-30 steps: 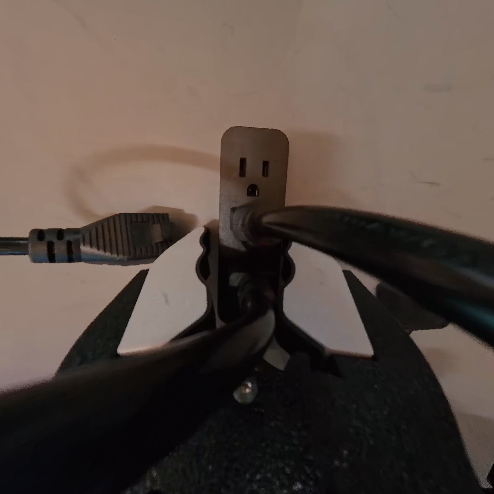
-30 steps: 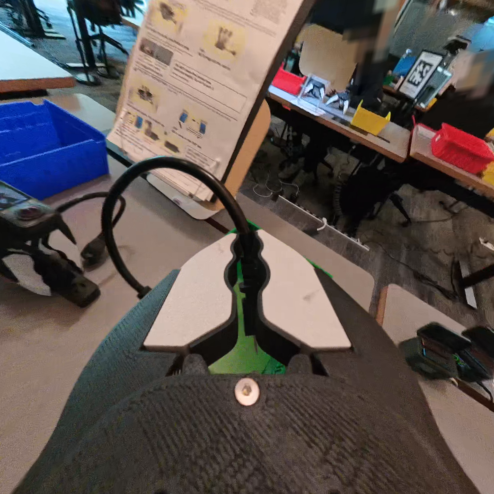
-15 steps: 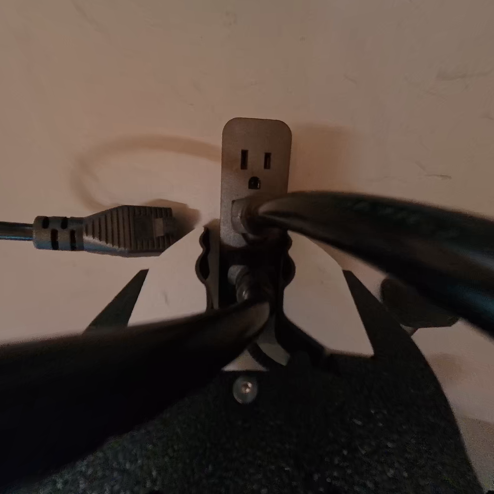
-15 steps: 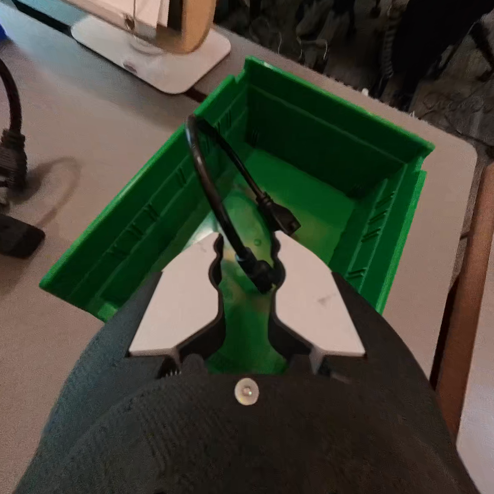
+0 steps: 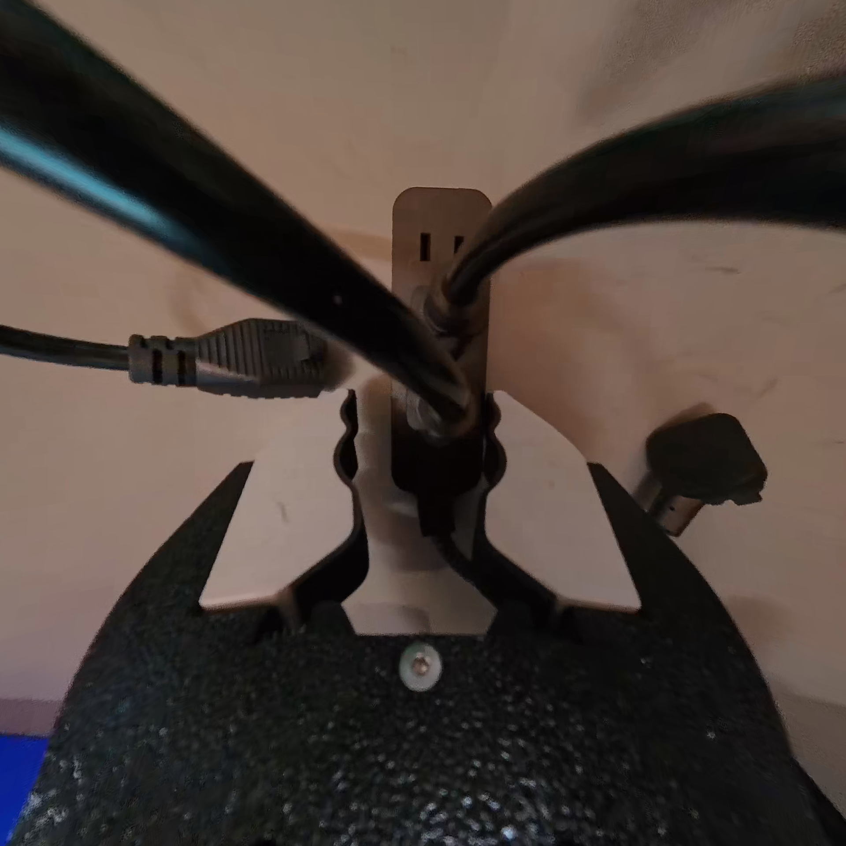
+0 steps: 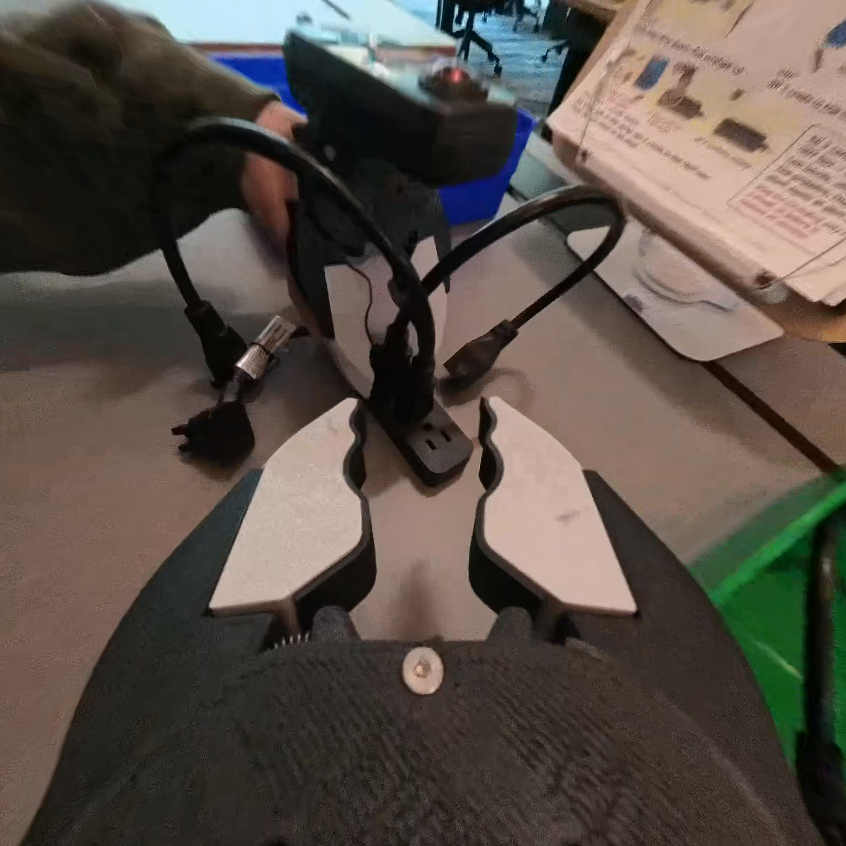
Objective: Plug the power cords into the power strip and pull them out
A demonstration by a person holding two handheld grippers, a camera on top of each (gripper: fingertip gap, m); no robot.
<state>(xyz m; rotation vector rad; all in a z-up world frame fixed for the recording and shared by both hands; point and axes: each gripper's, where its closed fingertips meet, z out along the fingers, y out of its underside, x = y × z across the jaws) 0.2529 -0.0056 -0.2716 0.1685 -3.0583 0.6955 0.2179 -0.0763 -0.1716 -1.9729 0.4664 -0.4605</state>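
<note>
A: Where's the power strip?

B: Just ahead of the right gripper, whose jaws are spread wide and empty. Two cords stand plugged in; its near outlets are free.

A: And the left gripper?

B: Parted around the strip's end, right pad touching, left showing a gap. A loose plug lies left.

A: Writing?

B: A printed sheet, blurred

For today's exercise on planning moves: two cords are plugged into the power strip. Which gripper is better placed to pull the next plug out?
Right. The right gripper is open, empty and faces the power strip. The left gripper straddles the strip's other end, bracing it.
</note>
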